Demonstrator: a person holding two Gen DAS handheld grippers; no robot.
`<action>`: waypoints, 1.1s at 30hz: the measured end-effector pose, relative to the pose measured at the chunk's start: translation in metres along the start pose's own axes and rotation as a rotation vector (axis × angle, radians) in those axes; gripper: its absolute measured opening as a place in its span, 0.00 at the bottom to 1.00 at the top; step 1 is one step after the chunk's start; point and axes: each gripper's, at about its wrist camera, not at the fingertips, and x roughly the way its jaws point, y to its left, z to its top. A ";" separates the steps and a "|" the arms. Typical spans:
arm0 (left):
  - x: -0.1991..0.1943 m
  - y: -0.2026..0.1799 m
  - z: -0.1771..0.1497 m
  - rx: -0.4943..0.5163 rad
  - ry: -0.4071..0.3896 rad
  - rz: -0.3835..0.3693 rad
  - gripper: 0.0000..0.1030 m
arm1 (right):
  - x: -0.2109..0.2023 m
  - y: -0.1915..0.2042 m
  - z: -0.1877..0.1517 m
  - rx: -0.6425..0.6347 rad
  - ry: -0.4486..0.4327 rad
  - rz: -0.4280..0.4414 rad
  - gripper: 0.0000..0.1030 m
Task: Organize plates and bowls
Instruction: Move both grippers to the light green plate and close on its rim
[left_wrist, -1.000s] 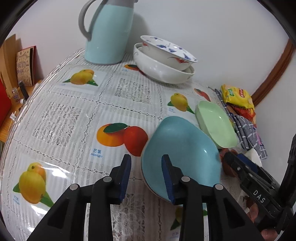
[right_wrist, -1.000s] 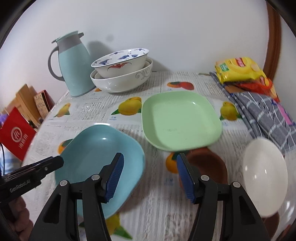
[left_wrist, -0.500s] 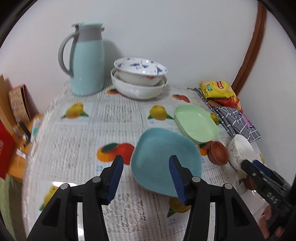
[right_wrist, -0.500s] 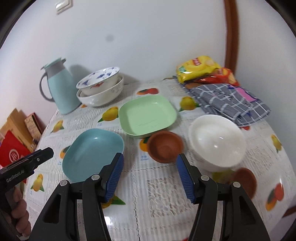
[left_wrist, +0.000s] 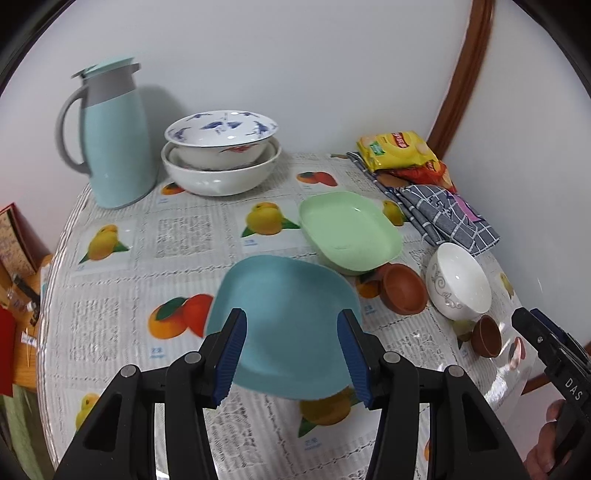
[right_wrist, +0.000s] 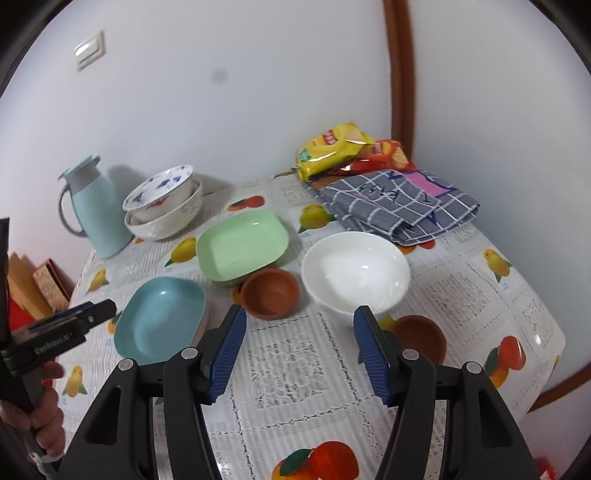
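A blue square plate (left_wrist: 284, 317) (right_wrist: 162, 317) lies on the table in front of my open, empty left gripper (left_wrist: 291, 354). A green square plate (left_wrist: 349, 229) (right_wrist: 242, 245) lies behind it. A brown bowl (left_wrist: 404, 288) (right_wrist: 271, 291), a white bowl (left_wrist: 460, 282) (right_wrist: 356, 271) and a smaller brown bowl (left_wrist: 485, 336) (right_wrist: 421, 338) stand to the right. Two large bowls (left_wrist: 221, 151) (right_wrist: 166, 206) are stacked at the back. My right gripper (right_wrist: 299, 354) is open and empty, held above the tablecloth before the brown and white bowls.
A light blue thermos jug (left_wrist: 110, 136) (right_wrist: 94, 210) stands at the back left. Snack packets (left_wrist: 402, 153) (right_wrist: 340, 147) and a folded grey checked cloth (left_wrist: 443, 218) (right_wrist: 399, 203) lie at the back right. The table edge (right_wrist: 543, 369) drops off at the right.
Both grippers have pulled back and up from the table, so more of it shows. The left jaws have opened wider. The blue plate stays flat on the table.
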 end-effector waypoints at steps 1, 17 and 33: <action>0.002 -0.003 0.002 0.005 0.003 -0.002 0.47 | 0.000 -0.005 0.001 0.011 0.004 -0.007 0.58; 0.042 -0.010 0.054 -0.049 0.006 0.041 0.57 | 0.062 0.009 0.068 -0.069 0.019 0.051 0.58; 0.143 -0.022 0.088 -0.086 0.118 0.058 0.57 | 0.188 0.021 0.098 -0.072 0.162 0.073 0.46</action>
